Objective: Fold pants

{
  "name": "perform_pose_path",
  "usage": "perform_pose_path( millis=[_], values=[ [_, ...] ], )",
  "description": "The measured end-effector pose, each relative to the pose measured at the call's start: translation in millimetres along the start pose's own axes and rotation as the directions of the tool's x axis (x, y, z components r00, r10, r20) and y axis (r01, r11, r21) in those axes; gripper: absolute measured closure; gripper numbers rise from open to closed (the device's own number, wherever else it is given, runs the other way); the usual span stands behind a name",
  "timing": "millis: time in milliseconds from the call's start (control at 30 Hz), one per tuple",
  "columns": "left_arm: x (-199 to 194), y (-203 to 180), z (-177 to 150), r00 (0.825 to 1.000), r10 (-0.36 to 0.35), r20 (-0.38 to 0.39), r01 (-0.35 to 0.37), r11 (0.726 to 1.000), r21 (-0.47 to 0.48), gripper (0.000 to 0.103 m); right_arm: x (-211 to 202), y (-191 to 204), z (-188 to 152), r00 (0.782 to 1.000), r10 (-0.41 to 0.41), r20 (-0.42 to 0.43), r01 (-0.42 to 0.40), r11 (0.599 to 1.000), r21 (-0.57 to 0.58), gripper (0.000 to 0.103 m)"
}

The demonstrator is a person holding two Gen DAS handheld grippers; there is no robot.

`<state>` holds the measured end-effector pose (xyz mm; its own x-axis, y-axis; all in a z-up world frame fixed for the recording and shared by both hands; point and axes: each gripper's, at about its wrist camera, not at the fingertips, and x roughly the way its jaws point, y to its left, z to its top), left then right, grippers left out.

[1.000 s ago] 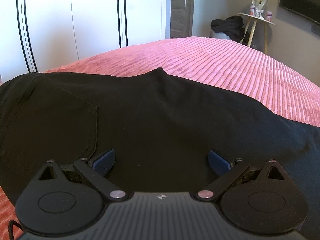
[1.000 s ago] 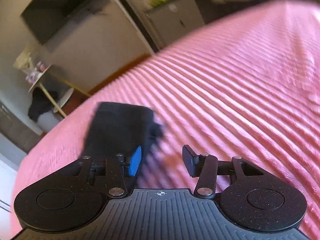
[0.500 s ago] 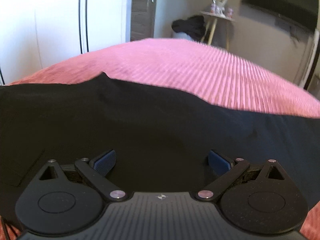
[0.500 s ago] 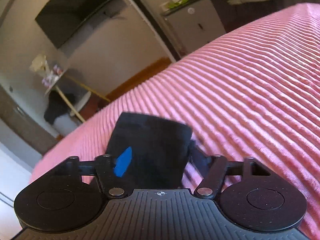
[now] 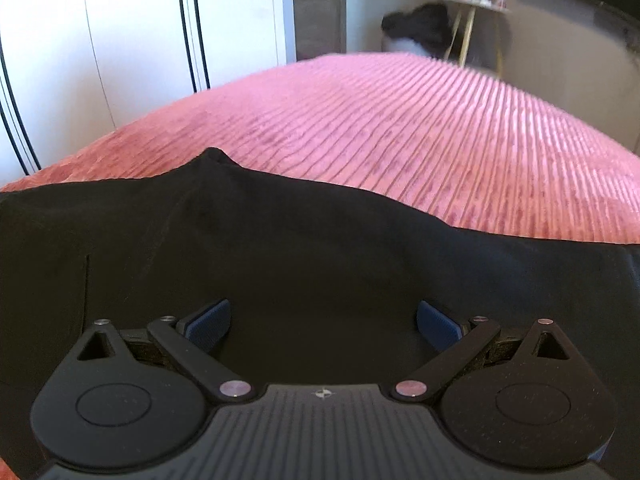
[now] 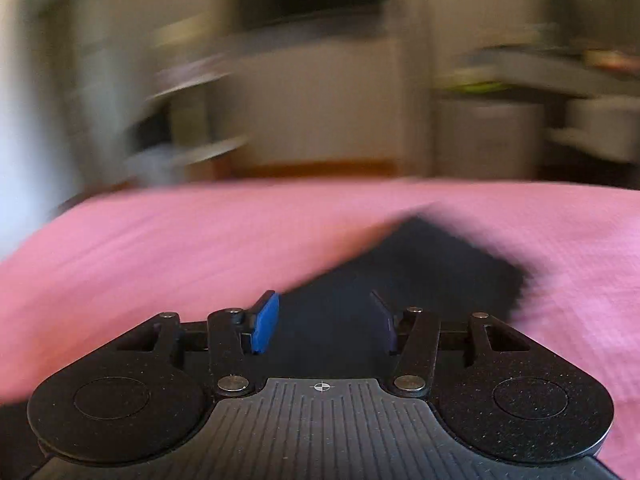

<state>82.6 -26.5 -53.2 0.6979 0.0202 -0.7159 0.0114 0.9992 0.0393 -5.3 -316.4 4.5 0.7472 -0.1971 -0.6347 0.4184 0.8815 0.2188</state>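
The left tongs [image 5: 324, 322] hang with jaws wide over the pants [image 5: 304, 264], nothing between the pads; black cloth fills the near part of that view, lying flat on the bed [image 5: 420, 120]. The right tongs [image 6: 324, 320] stand about half open over a leg end of the pants [image 6: 440, 264]. Their jaws have just been opening, and though the cloth lies between the pads, the blur is heavy and it seems they do not pinch it.

The pants look soft and limp, light enough for one gripper, likely to sag and crease rather than hold a shape. A hem or the waistband edge, where the cloth is doubled, would give the surest hold.

Beyond the pants the pink ribbed bedcover runs back to a wardrobe [image 5: 140, 40]. No label or writing can be read.
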Motion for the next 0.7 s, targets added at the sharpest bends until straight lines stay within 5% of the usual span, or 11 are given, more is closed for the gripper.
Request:
perform_pose_path(
  millis=[100, 233, 700],
  values=[
    [5.6, -2.0, 4.7, 1.0, 0.006, -0.01, -0.006, 1.0, -0.019, 0.004, 29.8, 66.1, -28.3, 0.962, 0.192, -0.191, -0.222, 0.964, -0.148, 0.057],
    [16.5, -4.9, 6.7, 1.0, 0.011, 0.022, -0.011, 1.0, -0.003, 0.004, 49.4, 113.9, -52.6, 0.983, 0.155, -0.101, -0.184, 0.865, -0.468, 0.049],
    [39.7, -3.8, 17.3, 0.994, -0.023, 0.11, 0.025, 1.0, -0.015, 0.004, 67.0, 118.3, -56.5, 0.995, 0.104, -0.001, -0.095, 0.907, -0.409, 0.005]
  ],
)
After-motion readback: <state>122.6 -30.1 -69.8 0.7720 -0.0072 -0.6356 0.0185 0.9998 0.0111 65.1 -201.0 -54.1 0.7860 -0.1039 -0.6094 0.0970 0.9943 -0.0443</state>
